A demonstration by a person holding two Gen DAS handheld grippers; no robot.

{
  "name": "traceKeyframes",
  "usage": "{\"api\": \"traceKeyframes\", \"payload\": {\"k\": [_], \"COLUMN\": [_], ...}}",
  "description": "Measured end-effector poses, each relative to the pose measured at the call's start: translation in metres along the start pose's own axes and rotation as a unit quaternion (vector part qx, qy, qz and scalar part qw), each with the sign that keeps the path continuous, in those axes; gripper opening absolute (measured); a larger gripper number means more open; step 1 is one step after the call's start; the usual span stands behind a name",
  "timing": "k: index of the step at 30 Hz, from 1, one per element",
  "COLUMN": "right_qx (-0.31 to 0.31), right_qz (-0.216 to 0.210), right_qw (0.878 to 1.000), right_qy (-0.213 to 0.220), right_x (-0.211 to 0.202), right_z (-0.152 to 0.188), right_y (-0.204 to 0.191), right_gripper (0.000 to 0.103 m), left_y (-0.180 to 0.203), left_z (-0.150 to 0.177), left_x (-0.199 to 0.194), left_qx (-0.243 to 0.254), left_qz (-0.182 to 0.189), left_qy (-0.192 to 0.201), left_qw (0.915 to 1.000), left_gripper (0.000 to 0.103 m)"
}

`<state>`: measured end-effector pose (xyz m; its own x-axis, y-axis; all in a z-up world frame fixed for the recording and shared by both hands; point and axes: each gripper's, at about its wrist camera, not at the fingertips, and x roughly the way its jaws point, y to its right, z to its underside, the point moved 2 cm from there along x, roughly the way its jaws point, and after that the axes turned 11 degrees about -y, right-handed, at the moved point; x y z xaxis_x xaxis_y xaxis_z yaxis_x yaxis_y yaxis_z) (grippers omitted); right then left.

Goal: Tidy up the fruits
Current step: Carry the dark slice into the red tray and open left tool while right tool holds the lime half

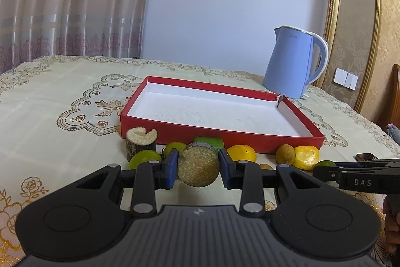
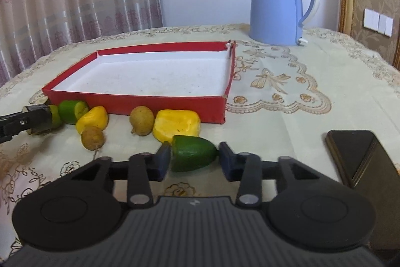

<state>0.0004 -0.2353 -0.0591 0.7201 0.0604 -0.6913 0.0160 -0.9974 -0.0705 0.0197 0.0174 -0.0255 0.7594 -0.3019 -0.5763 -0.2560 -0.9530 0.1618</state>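
Your left gripper has its blue pads pressed against both sides of a brown cylinder-shaped piece, which you see end-on, its long axis running straight away from you along the fingers. It looks pinched, though whether it is off the cloth you cannot tell, since its underside is hidden behind the gripper body.

Your right gripper straddles a green wedge whose long axis lies crosswise, pointed end toward the right finger. The left pad touches its flat end; at the tip the contact is too fine to make out, so the grip reads as closing or lightly held rather than firm.

Just beyond both sets of fingers runs the row of loose fruit: a yellow chunk touching a small brown round fruit, another yellow piece with a second brown fruit in front of it, and green pieces by the left tool.

The red box lies straight ahead of both hands, its near wall directly behind the row, its white floor bare. That wall is what either lift must clear; both hands look about equally near.

Beyond sit the blue kettle and, at your right, a dark phone, partly cut off.
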Motion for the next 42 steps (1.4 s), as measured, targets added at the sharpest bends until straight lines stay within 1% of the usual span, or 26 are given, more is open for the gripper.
{"api": "traceKeyframes", "payload": {"k": [2, 5, 10, 18, 24, 32, 42], "right_qx": [-0.003, 0.003, -0.005, -0.006, -0.008, -0.004, 0.001], "right_qz": [0.002, -0.009, -0.013, -0.025, -0.035, -0.047, -0.056], "right_qw": [1.0, 1.0, 1.0, 0.999, 0.999, 0.998, 0.997], "right_qy": [0.004, 0.01, 0.025, 0.031, 0.038, 0.048, 0.054], "right_x": [-0.003, -0.009, -0.02, -0.026, -0.029, -0.035, -0.039], "right_z": [0.001, 0.003, 0.004, 0.006, 0.007, 0.008, 0.009], "right_y": [-0.001, -0.001, -0.007, -0.009, -0.011, -0.01, -0.007], "right_gripper": [0.036, 0.036, 0.036, 0.036, 0.036, 0.036, 0.036], "left_y": [0.0, 0.0, 0.002, 0.009, 0.018, 0.033, 0.049], "left_z": [0.0, 0.001, 0.001, 0.001, -0.002, -0.019, -0.049], "left_x": [0.0, 0.001, 0.001, 0.001, -0.002, -0.003, 0.018], "left_qx": [0.0, 0.001, 0.004, 0.02, 0.028, 0.05, 0.082], "left_qz": [-0.001, -0.003, -0.007, -0.026, -0.024, -0.037, -0.072], "left_qy": [0.0, 0.0, 0.001, 0.001, -0.004, 0.003, 0.005], "left_qw": [1.0, 1.0, 1.0, 0.9995, 0.9993, 0.998, 0.9939], "left_gripper": [0.033, 0.033, 0.033, 0.033, 0.033, 0.033, 0.033]}}
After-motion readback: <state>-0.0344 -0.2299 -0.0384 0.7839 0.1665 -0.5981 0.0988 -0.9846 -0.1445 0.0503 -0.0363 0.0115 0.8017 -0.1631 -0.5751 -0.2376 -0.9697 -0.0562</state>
